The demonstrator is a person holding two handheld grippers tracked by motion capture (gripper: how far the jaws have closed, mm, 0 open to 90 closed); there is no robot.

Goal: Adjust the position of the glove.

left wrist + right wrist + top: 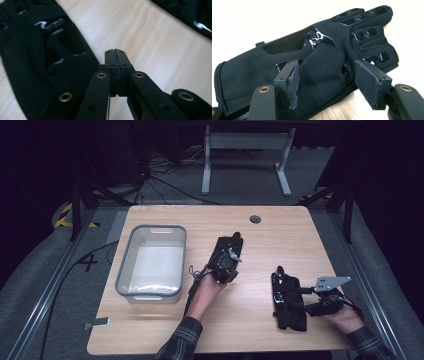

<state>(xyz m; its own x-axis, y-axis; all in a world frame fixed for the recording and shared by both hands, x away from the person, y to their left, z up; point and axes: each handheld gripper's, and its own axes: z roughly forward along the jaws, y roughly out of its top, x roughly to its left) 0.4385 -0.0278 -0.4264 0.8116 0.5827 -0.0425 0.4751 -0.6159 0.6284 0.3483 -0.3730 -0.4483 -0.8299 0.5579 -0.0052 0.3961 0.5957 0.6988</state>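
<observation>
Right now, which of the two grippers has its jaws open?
The right gripper, at the black glove: its jaws stand apart, while the left gripper has them pressed together.

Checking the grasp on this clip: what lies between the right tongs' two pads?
In the right gripper view, the thumb flap of the black fabric glove lies between the open right tongs, pads not yet pressing it.

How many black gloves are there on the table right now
2. One glove lies flat on the table's near right part, by the right gripper. The other glove is near the middle, partly behind the left gripper, so more could be hidden.
</observation>
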